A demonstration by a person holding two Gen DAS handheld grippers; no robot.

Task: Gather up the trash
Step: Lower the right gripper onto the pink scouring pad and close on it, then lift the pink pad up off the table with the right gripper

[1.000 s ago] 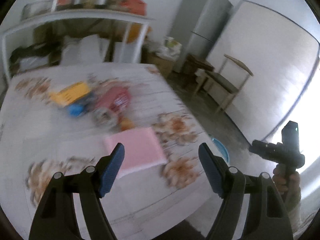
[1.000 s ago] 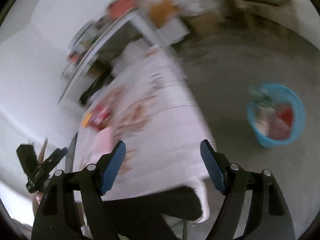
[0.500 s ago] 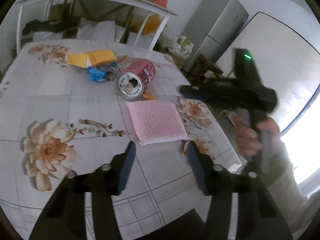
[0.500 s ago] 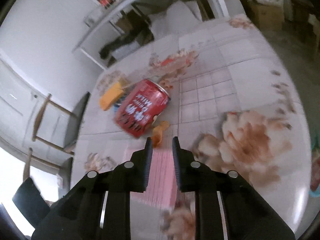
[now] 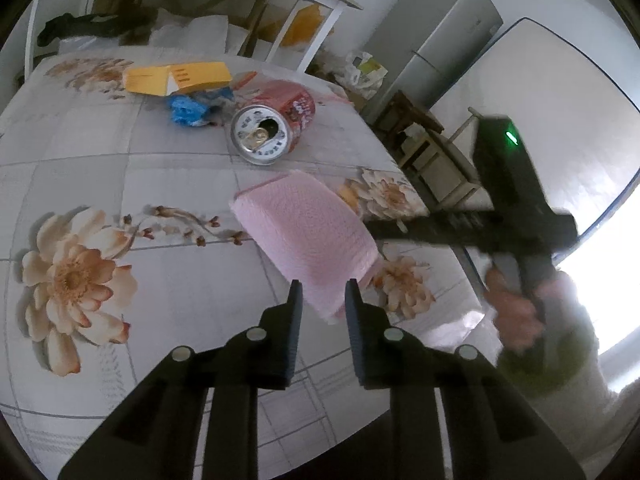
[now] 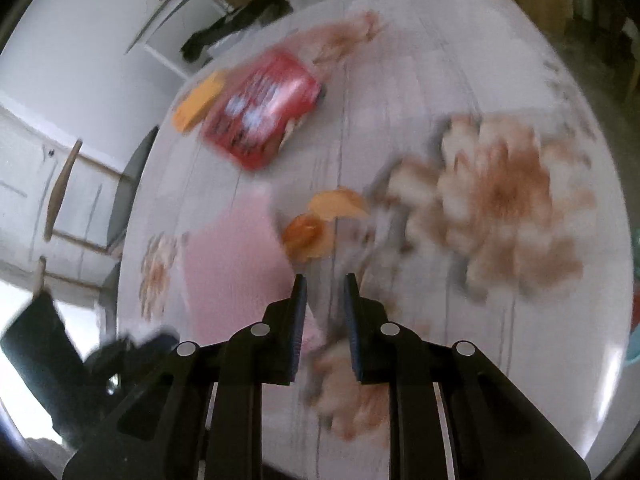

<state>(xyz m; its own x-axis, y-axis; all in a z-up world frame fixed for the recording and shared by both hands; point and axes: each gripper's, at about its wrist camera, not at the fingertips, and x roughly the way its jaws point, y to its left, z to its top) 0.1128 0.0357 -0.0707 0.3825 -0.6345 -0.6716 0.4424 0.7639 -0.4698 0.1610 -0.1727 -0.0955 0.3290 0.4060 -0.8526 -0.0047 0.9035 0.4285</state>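
Orange peel seen just ahead of the right gripper.

The orange peel [image 6: 320, 222] is laid on the flowery table [image 6: 440, 80], just past the right gripper [image 6: 323, 280], beside the pink cloth [image 6: 236, 264]. Both grippers' fingers are held almost together, with nothing gripped; the left gripper [image 5: 320, 286] is pointed at the cloth.

1. The red can [image 5: 276, 120] is glossy metal with a silvery top.
2. The pink cloth [image 5: 306, 232] looks soft, with a matt waffle weave.
3. The surface [image 5: 120, 168] has a smooth, faintly shiny floral cover.
4. The left tongs [image 5: 320, 300] are matt black plastic.
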